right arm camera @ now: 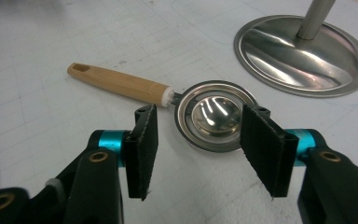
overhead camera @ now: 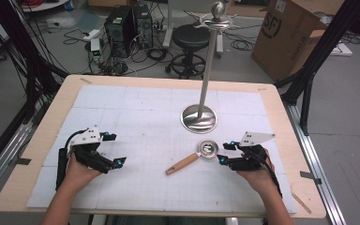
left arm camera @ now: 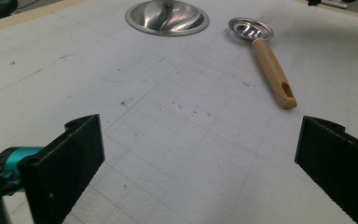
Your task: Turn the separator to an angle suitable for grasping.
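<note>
Right gripper, jaws parted, straddles the spoon bowl at frame centre; its rounded steel rim could slip free on closing. Left gripper gapes empty.

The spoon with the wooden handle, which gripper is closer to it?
Right. The right gripper sits right beside the spoon, its open fingers on either side of the metal bowl. The left gripper is open too, far off across the white mat.
</note>
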The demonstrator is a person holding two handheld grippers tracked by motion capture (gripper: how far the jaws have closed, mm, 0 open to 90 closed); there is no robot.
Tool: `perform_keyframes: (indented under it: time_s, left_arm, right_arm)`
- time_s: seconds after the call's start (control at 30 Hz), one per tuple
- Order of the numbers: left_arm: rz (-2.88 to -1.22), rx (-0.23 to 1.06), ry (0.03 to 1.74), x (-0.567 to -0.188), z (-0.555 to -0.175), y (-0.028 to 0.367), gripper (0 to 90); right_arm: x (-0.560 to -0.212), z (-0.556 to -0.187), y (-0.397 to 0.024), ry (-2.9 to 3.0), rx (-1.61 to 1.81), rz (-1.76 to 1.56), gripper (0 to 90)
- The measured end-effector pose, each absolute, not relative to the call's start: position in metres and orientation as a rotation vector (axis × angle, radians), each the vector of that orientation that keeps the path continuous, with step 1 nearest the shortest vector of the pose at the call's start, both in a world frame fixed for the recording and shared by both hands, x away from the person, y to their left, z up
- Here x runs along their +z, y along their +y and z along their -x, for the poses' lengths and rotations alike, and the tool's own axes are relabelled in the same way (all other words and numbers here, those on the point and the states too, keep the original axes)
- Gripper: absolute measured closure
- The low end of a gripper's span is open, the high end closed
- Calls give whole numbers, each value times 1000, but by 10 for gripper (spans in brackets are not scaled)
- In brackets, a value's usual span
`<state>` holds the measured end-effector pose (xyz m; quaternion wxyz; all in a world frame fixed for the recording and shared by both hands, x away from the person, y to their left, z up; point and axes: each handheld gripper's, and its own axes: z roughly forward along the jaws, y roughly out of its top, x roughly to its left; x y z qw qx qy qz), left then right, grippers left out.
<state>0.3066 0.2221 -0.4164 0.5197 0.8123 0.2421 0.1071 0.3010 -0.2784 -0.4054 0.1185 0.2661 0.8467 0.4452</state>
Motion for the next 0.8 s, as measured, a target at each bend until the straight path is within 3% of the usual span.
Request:
perform_keyframes:
  time_s: [0.8]
  left_arm:
    - [-1948, 251, 582, -417, -307, 222, 19]
  right_arm:
    - [-415, -297, -238, 2602, 1270, -621, 811]
